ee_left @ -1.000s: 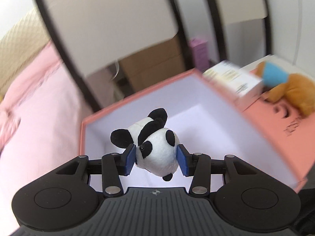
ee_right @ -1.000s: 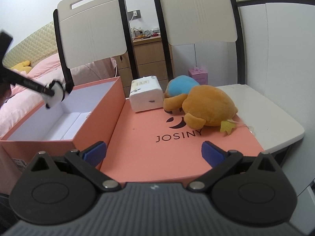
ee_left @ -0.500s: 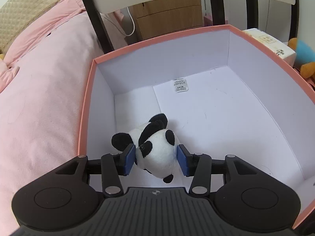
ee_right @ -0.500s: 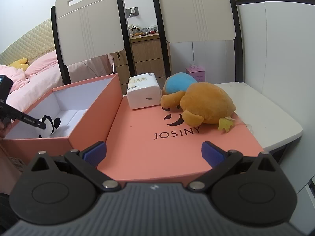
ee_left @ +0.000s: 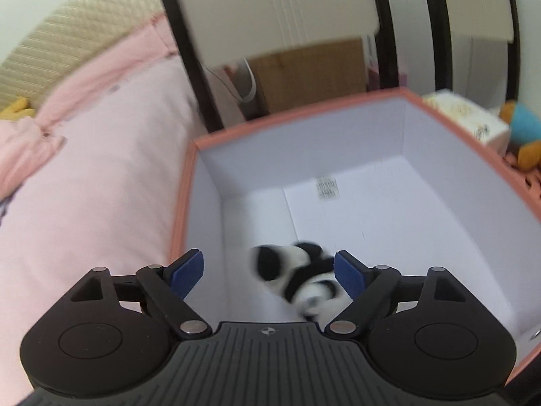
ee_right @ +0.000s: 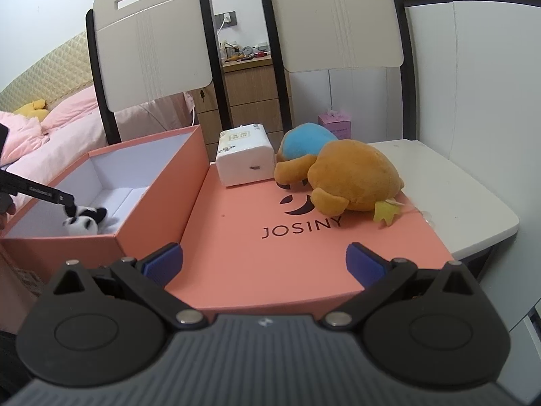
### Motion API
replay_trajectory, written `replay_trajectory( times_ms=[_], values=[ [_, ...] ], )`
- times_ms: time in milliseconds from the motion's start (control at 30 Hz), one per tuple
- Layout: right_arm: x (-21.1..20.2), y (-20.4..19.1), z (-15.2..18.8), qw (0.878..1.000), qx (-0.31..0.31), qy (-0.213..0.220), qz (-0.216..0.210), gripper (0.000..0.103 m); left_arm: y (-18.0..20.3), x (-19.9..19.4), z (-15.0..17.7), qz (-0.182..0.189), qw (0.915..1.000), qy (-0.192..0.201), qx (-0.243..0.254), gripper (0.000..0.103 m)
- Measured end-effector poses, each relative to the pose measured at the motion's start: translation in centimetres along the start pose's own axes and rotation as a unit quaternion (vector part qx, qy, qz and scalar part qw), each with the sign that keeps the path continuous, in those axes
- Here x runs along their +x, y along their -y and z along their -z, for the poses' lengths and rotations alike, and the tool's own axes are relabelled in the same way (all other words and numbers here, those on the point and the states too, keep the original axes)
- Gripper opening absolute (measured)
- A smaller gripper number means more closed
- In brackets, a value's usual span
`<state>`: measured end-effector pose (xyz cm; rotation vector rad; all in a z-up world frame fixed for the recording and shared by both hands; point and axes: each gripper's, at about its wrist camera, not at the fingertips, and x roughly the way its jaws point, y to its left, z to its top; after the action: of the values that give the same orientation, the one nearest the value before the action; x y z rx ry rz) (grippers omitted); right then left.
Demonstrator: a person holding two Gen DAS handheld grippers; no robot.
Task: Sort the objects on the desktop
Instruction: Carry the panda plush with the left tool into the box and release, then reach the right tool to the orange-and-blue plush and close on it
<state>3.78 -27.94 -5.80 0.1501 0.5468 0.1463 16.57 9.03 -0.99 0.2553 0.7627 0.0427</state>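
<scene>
My left gripper [ee_left: 268, 272] gapes wide over the pink box [ee_left: 449, 125], the blurred panda plush [ee_left: 297, 277] apparently lying free inside, where it belongs.

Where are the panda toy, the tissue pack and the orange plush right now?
panda toy [ee_left: 297, 277]: left wrist view, on its blurred black-and-white body.
tissue pack [ee_right: 245, 157]: right wrist view, on its white front face.
orange plush [ee_right: 355, 176]: right wrist view, on its rounded orange back.

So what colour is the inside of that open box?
White inside the box, salmon-pink outside; clearest in the left wrist view.
</scene>
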Motion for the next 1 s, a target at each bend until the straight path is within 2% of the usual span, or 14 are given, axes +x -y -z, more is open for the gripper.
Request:
replay_trajectory(
  times_ms=[233,433,567,700,800,933,1000],
  values=[
    [-0.2,0.3,-0.2,1.000,0.007,0.008,-0.007,0.103,-0.9,-5.6,0.3,-0.015,0.9971,0.041,-0.063,0.092],
    [-0.5,0.5,-0.4,1.000,0.016,0.018,-0.010,0.103,0.4,-9.8,1.4,-0.008,0.9931,0.067,-0.096,0.097],
    [-0.6,0.2,-0.4,1.000,0.015,0.022,-0.009,0.103,3.3,-11.9,2.0,-0.032,0.9910,0.105,-0.076,0.100],
    [-0.7,-0.3,-0.5,1.000,0.009,0.027,-0.002,0.103,6.2,-13.1,2.9,-0.025,0.9867,0.148,-0.063,0.103],
    [-0.8,-0.5,-0.5,0.999,0.011,0.033,0.005,0.103,7.3,-13.2,4.2,-0.012,0.9835,0.163,-0.077,0.103],
    [-0.8,-0.7,-0.6,0.999,0.021,0.046,0.016,0.103,8.5,-13.0,5.5,-0.020,0.9834,0.166,-0.071,0.103],
    [-0.5,-0.9,-0.8,0.998,0.020,0.056,0.028,0.103,8.6,-13.1,6.1,-0.012,0.9819,0.170,-0.083,0.103]
  ],
)
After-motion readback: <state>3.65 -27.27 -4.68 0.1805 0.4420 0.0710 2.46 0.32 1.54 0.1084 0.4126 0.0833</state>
